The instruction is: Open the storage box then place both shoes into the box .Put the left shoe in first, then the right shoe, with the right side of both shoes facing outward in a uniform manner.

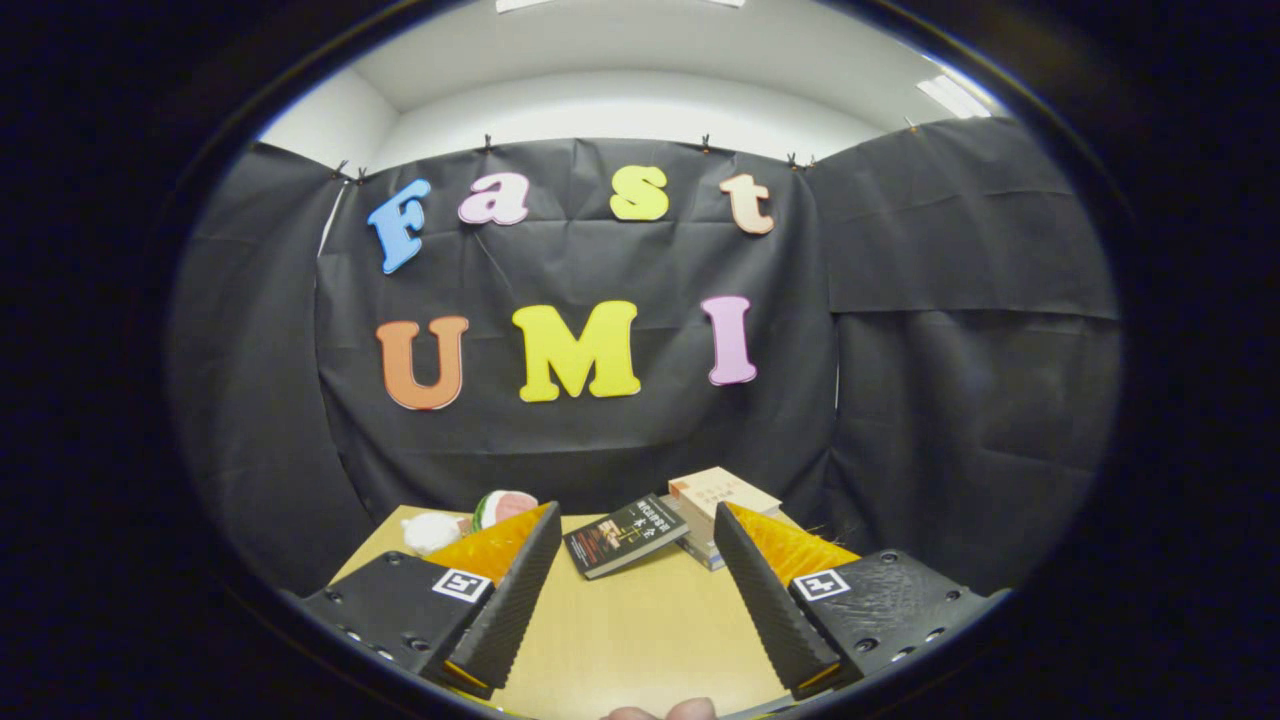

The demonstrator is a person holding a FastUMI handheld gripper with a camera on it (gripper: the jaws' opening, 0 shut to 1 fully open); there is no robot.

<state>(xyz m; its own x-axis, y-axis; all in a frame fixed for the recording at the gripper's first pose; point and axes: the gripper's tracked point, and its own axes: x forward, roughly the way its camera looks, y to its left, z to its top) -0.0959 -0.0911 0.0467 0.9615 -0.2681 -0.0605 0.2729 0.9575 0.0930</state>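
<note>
Gripper (632,540) held above a tan table (640,630), fingers spread wide, nothing between them. Beyond the fingertips, a dark book (625,535), stacked pale books (722,497), and soft toys (470,520) near black cloth walls (960,400). Storage box and shoes unseen here.

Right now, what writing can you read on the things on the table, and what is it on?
Dark paperback book: pale cover characters, too blurred to read.
Tan book atop the stack: cover print too small to read.
Open tongs, holding nothing above the wooden table: square black-and-white markers, no words.
</note>
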